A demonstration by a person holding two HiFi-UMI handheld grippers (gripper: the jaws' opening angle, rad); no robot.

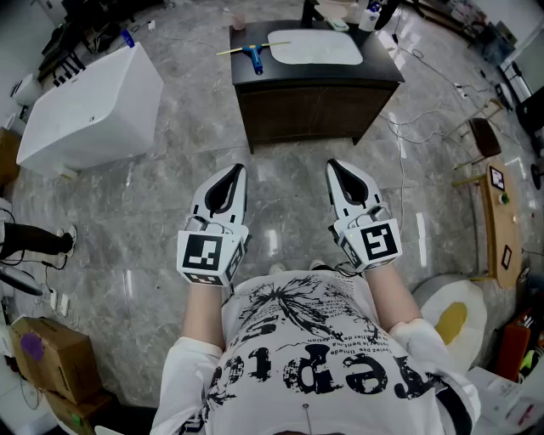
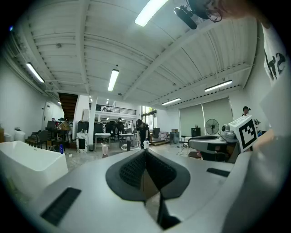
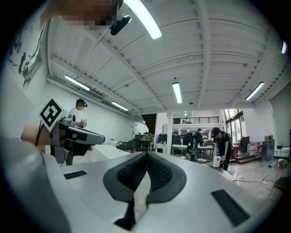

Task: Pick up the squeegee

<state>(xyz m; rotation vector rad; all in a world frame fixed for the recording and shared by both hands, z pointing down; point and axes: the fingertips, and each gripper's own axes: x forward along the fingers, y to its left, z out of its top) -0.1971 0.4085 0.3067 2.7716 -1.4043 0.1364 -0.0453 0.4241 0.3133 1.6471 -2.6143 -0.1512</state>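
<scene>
Two grippers on record: jaw state, left first? (Checker)

Left gripper (image 1: 235, 170): pads pressed together, nothing between them. Right gripper (image 1: 333, 166): likewise closed pad to pad and empty. Both are held level, side by side over the grey stone-look floor (image 1: 153, 221), tips toward the vanity cabinet (image 1: 297, 115). (Observer)

Squeegee position? (Checker)

Squeegee (image 1: 252, 54) lies flat on the cabinet's dark top, in the left half, just left of the white basin (image 1: 315, 48). Its yellow blade runs roughly along the top's length, with the left tip at the top's left edge. The blue handle points toward the front edge. It is well apart from both grippers; neither touches it. (Observer)

Surroundings, left to right? (Checker)

Cardboard box (image 1: 42, 353) on the floor, at the person's left. White bathtub (image 1: 85, 110) stands left of the cabinet. Small pinkish cup (image 1: 238, 20) sits at the top's back left corner. Bottles (image 1: 369, 15) sit at the back right corner, too small to tell apart. (Observer)
</scene>
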